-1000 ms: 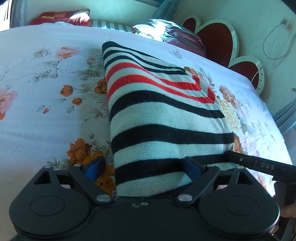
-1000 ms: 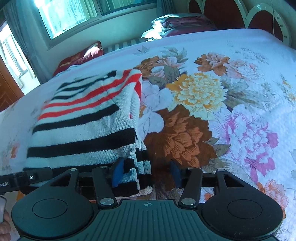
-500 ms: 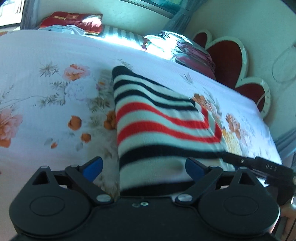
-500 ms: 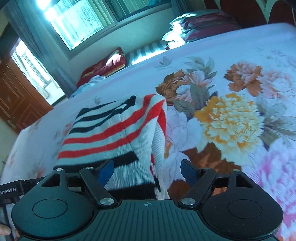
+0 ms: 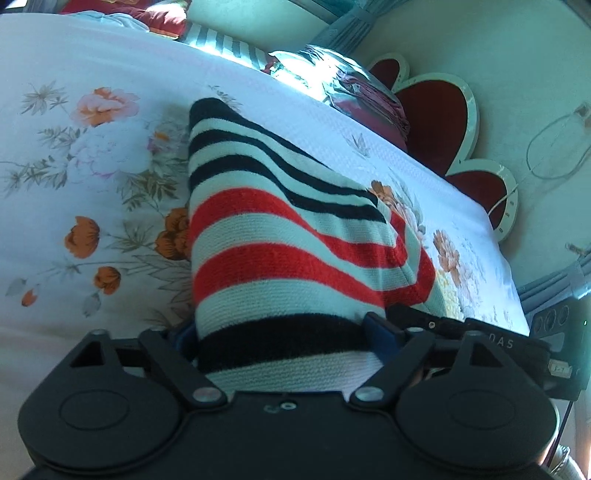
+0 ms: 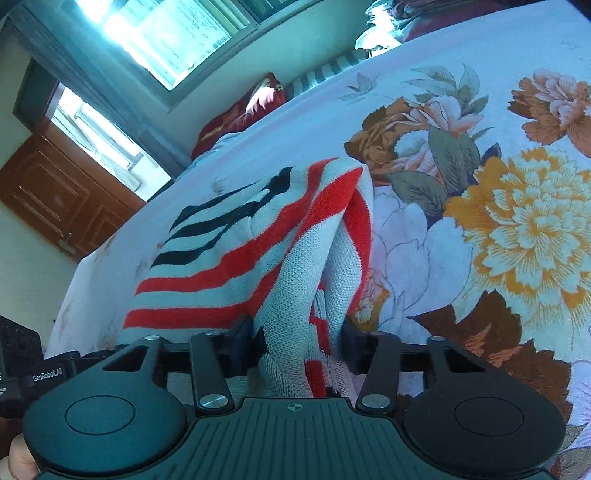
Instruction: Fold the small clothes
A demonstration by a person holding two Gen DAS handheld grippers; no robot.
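Up off the bed (image 5: 110, 55), the striped sweater (image 5: 280, 236) has its near edge held by both tools: left tool (image 5: 282, 334) clamped across it, right tool (image 6: 295, 345) pinching its bunched layers. Floral sheet below; pillows (image 5: 343, 88), heart-shaped headboard (image 5: 436, 107), window (image 6: 177, 33) and door (image 6: 55, 192) around.

the sweater (image 5: 280, 236) lies on the bed (image 5: 92, 155), its near end up between the fingers of both claws, left claw (image 5: 282, 336) and right claw (image 6: 295, 339) side by side. pillows (image 5: 343, 88) sit at the far end by the headboard (image 5: 439, 110).
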